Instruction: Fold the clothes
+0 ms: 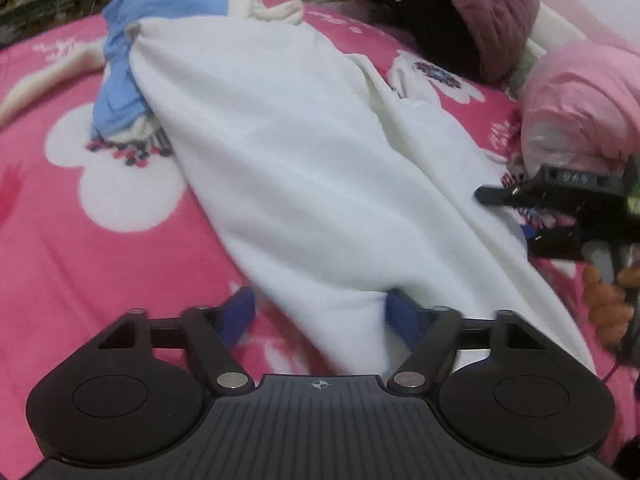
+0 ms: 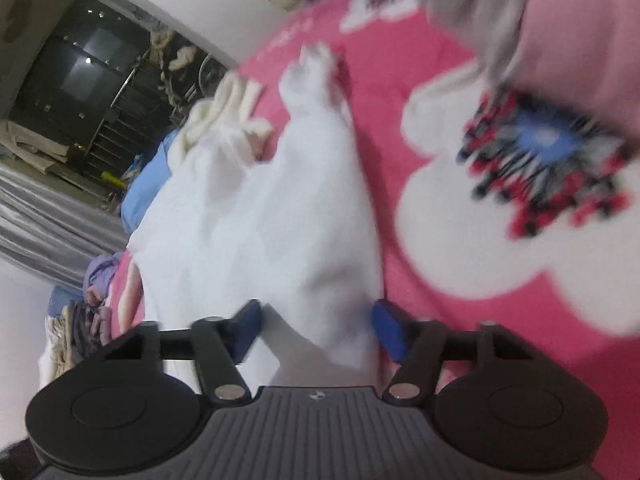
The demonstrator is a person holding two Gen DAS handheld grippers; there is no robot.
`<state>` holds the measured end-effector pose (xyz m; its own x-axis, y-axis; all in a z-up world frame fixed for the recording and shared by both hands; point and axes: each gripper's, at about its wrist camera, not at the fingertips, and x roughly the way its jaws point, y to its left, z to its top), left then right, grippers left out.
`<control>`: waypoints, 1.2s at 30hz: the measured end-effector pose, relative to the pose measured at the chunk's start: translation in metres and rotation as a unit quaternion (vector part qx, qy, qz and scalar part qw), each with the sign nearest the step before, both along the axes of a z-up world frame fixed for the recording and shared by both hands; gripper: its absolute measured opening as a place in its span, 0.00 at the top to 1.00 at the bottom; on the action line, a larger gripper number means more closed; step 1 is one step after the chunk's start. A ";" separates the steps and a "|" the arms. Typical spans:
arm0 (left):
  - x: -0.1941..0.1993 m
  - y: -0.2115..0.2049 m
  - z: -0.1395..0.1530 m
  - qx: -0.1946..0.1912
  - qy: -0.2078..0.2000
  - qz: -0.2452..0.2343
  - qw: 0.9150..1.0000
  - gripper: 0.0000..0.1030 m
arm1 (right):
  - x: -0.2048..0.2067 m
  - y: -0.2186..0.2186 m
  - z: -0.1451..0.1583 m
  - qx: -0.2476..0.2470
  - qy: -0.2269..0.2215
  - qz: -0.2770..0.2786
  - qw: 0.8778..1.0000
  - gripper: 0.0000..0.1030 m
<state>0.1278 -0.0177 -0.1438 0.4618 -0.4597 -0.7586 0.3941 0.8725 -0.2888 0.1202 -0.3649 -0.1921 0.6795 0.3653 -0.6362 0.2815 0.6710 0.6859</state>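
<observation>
Left wrist view: your left gripper (image 1: 320, 312) has its blue pads spread wide, with the near end of the white garment (image 1: 288, 152) bunched between them. The cloth meets the right pad, and there's a clear gap at the left pad, so nothing is pinched. The garment runs as a long diagonal band across the pink floral bedspread (image 1: 100, 240), its far end lying over a blue garment (image 1: 120, 80) and cream knitwear (image 1: 272, 8). Risk: if you close here you catch a thick wad, not a single edge, and the fold comes out skewed. If you pull, the far end may drag the blue piece along. The white fabric looks soft, matte and fleece-like, with broad loose creases. The right gripper (image 1: 560, 208) sits at the garment's right edge, beside a pink padded bundle (image 1: 580, 100).

Right wrist view: the frame is heavily motion-blurred. The right gripper (image 2: 316, 320) is also spread, with white cloth (image 2: 260, 208) between the pads and no grip visible. Risk: moving this fast, you could miss the hem or snag the bedspread (image 2: 440, 160) underneath, since both are soft and compliant. Clothes pile (image 2: 88, 300) at the bed edge could be knocked off.
</observation>
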 end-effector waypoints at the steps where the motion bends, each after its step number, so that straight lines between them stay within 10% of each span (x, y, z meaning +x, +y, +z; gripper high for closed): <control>1: 0.000 -0.003 -0.002 -0.004 0.000 0.001 1.000 0.61 | -0.002 0.003 0.001 -0.001 -0.009 0.002 1.000 0.68; 2: 0.000 -0.005 -0.003 -0.005 -0.002 0.003 1.000 0.72 | -0.003 0.005 0.002 -0.001 -0.018 0.003 1.000 0.84; 5: -0.010 -0.012 0.005 0.009 -0.040 -0.012 0.999 0.89 | -0.013 0.013 0.011 -0.002 -0.045 0.012 0.999 0.88; 13: -0.070 0.012 0.047 -0.006 -0.080 -0.121 0.989 0.93 | -0.084 0.027 0.068 0.002 -0.115 0.078 0.990 0.89; 24: -0.178 0.061 0.050 0.030 0.023 -0.283 0.958 0.92 | -0.237 0.029 0.079 0.018 -0.005 0.110 0.994 0.88; 30: -0.172 0.079 0.047 0.072 0.051 -0.271 0.959 0.71 | -0.281 0.020 0.069 -0.007 0.105 0.098 0.990 0.66; 36: -0.145 0.089 0.078 0.083 -0.010 -0.259 0.962 0.43 | -0.283 0.000 0.123 -0.082 0.038 0.080 0.993 0.50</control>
